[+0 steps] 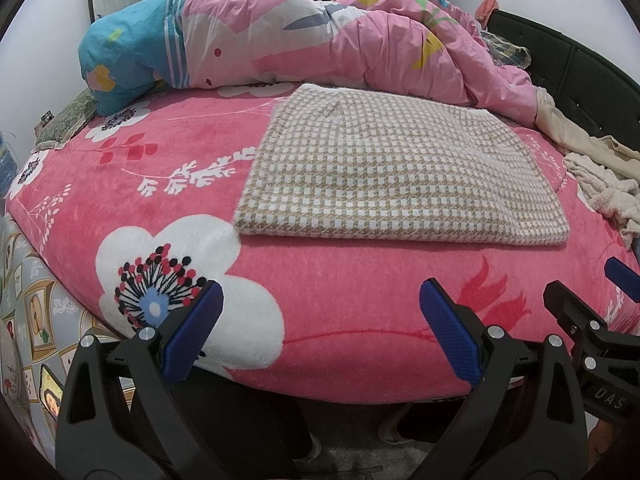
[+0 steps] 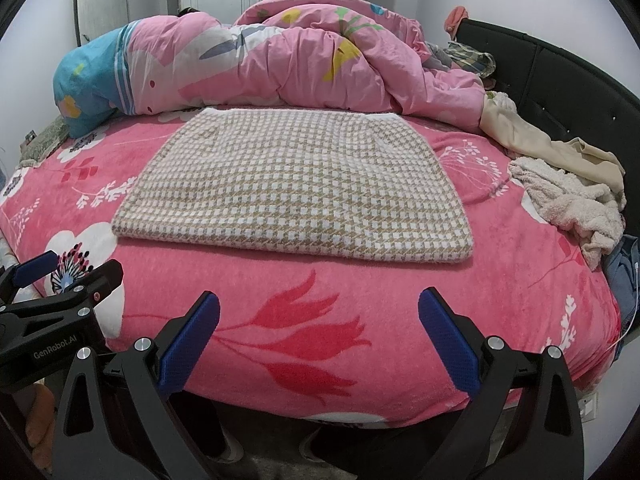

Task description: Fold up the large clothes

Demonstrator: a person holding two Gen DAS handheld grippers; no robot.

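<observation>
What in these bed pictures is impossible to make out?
- Houndstooth garment: its type; folded, both views.
- Beige clothes pile: the pieces; crumpled, cut off in the left view.
- Under the pink duvet: covered.
- Blue denim: cut off, right view.

Two wrist views from the near edge of the bed, facing far

Each camera looked forward along its own fingers, held low just off the pink blanket (image 1: 328,280); the left view sat further left; both shared the folded checked garment (image 2: 296,184) and the far quilt (image 2: 280,64).
</observation>
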